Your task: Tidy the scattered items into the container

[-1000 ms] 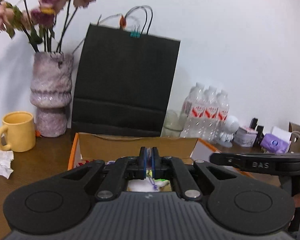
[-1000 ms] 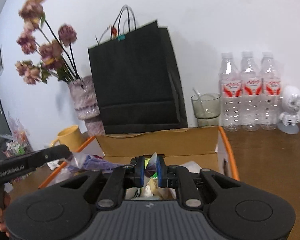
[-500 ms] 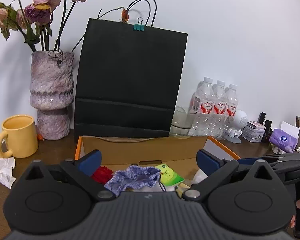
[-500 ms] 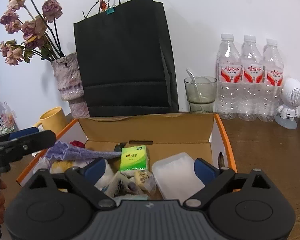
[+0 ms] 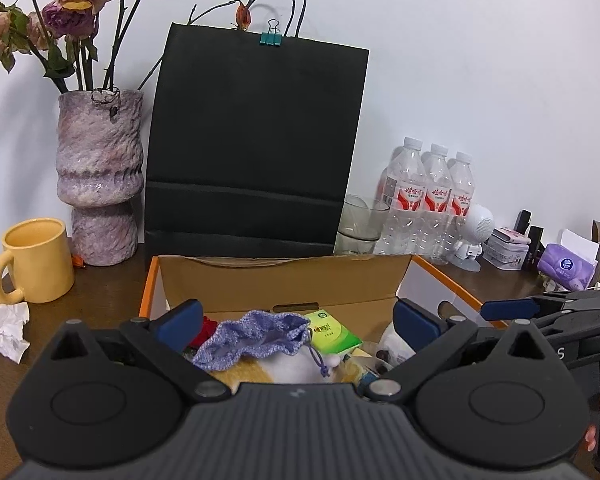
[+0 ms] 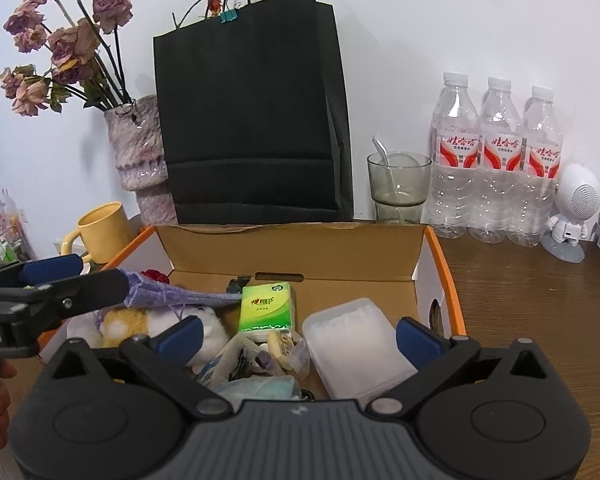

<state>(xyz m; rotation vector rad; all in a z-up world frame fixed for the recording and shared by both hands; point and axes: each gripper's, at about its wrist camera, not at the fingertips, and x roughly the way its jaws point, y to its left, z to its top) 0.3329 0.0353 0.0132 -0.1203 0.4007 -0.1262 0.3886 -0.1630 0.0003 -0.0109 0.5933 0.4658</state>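
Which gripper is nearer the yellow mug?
Left. The left gripper hangs over the box's left half, on the yellow mug's side; the right gripper hangs over the box's right half.

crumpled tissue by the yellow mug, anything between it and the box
Nothing visible blocks it. The crumpled tissue lies on bare table left of the cardboard box; the yellow mug stands just behind it, off the direct line. Only the box's orange-edged side wall must be cleared.

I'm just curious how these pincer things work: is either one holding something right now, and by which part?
Nothing is held. Both the left tool and the right tool are open above the cardboard box.
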